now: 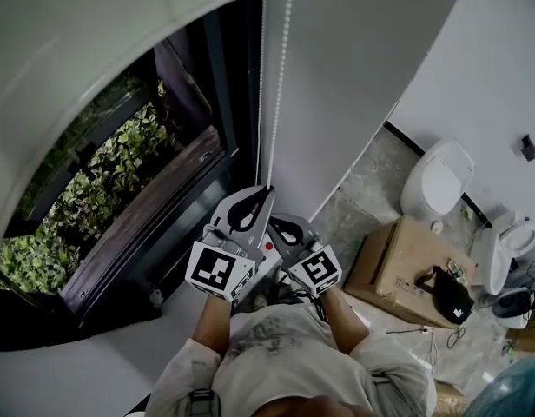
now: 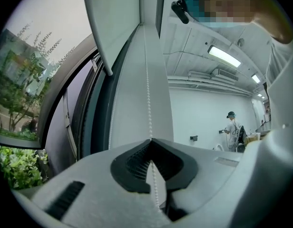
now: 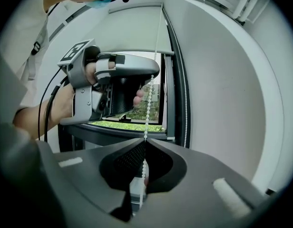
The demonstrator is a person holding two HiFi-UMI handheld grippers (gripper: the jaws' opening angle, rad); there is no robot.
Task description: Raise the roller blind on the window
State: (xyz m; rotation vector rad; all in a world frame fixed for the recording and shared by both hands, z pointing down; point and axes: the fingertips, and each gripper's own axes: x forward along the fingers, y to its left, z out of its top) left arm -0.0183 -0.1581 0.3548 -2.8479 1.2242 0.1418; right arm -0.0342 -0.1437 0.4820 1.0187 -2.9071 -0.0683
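Roller blind (image 1: 363, 68) fabric, smooth and grey, is seen hanging right of the window (image 1: 120, 172) only in the head view. In the gripper views, the white bead chain (image 2: 148, 99) is shown clamped between ribbed black pads (image 2: 133, 164) by the left gripper (image 2: 151, 140) and, lower down, by the right gripper (image 3: 144, 139).

Window (image 1: 120, 168) left, bead chain (image 1: 280, 76) beside it — toilet (image 1: 437, 181) right.

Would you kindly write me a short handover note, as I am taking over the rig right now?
Left gripper: shut on the white beaded pull chain, the higher grip.
Right gripper: shut on the same chain, just below the left.
White roller blind: partly up, with the dark-framed window uncovered beneath it.
Left to do: probably pull the chain hand over hand until the blind is fully raised.
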